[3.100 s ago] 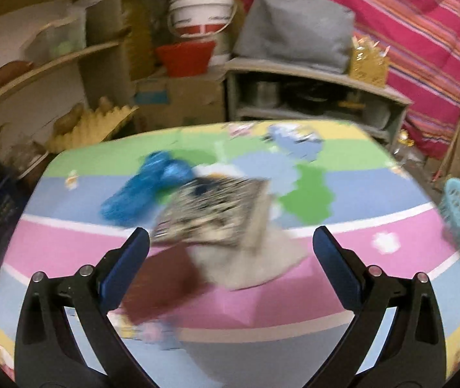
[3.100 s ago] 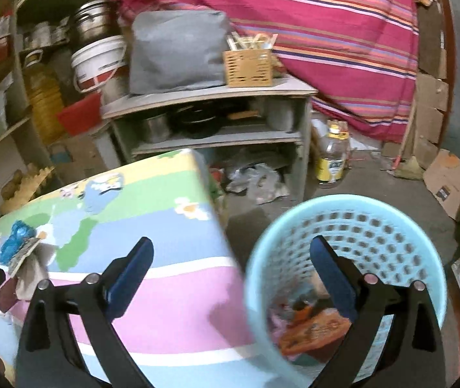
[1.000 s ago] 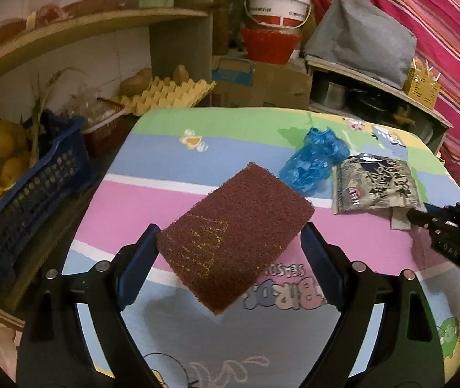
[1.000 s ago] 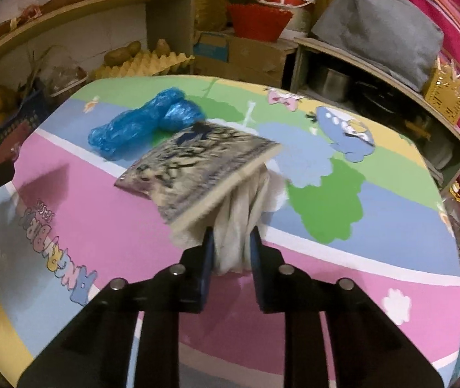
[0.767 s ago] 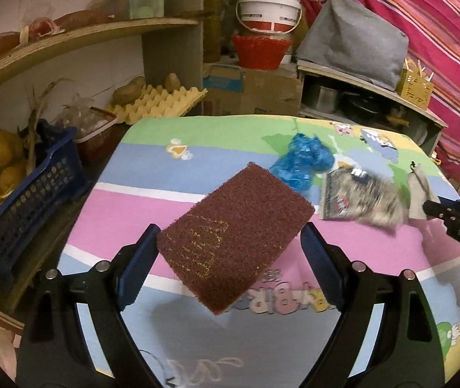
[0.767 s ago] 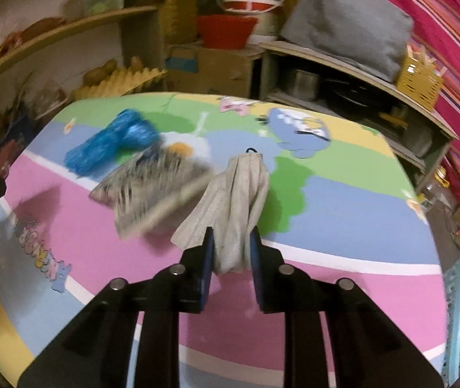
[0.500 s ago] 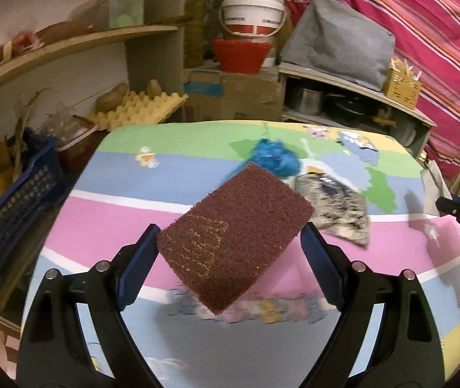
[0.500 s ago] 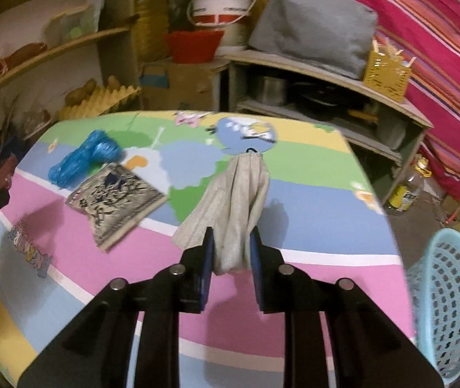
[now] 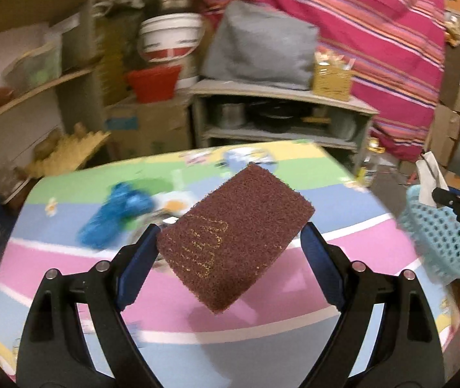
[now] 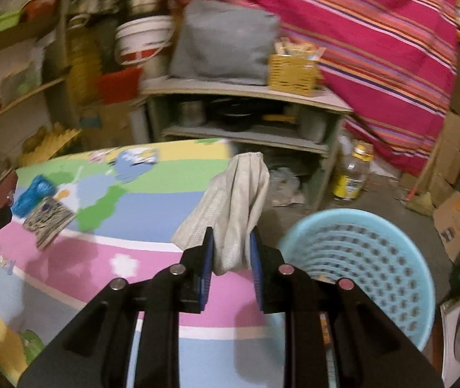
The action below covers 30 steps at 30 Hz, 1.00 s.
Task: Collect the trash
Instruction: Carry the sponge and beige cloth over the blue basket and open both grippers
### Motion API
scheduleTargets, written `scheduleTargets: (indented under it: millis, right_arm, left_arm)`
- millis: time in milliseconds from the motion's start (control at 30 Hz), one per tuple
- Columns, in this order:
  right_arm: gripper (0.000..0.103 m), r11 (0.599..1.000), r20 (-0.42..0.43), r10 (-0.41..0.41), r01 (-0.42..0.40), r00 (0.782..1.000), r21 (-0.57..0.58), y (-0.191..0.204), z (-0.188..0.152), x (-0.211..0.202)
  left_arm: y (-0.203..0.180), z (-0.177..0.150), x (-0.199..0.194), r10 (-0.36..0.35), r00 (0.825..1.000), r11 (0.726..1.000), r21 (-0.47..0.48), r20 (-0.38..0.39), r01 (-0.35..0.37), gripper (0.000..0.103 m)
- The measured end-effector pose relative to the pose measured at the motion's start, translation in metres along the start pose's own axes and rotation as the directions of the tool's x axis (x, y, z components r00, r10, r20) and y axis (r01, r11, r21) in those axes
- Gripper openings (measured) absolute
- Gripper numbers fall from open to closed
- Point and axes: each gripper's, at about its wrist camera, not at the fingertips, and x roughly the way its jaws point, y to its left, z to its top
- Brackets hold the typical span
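The left gripper (image 9: 230, 245) has its jaws spread wide and clamped on a scouring pad (image 9: 235, 242) between the fingertips, while the right gripper (image 10: 230, 249) pinches a crumpled tissue (image 10: 233, 207) with jaws nearly together.

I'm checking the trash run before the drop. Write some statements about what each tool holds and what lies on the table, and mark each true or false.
1. The right tool grips a crumpled tissue. True.
2. The left tool is empty. False: it holds a brown scouring pad.
3. The blue basket stands on the table. False: it stands on the floor beside it.
4. A blue bag lies on the table. True.
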Motion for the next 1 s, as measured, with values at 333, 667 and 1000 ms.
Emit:
scheduleTargets:
  millis: [333, 667, 1000]
  right_arm:
    - [0.022, 0.978, 0.030, -0.120, 0.113, 0.992, 0.177, -0.120, -0.018, -0.028]
    - [0.022, 0.968, 0.032, -0.166, 0.157, 0.986, 0.196, -0.161, -0.031, -0.038]
    - [0.022, 0.954, 0.037, -0.185, 0.170, 0.982, 0.249, -0.179, -0.032, -0.039]
  left_arm:
    - [-0.141, 0.015, 0.002, -0.177, 0.984, 0.979, 0.111, 0.022, 0.174, 0.085]
    - [-0.248, 0.007, 0.015, -0.288, 0.958, 0.934, 0.215, -0.012, 0.284, 0.085]
    - [-0.293, 0.006, 0.049, -0.321, 0.945, 0.917, 0.227, -0.064, 0.327, 0.085]
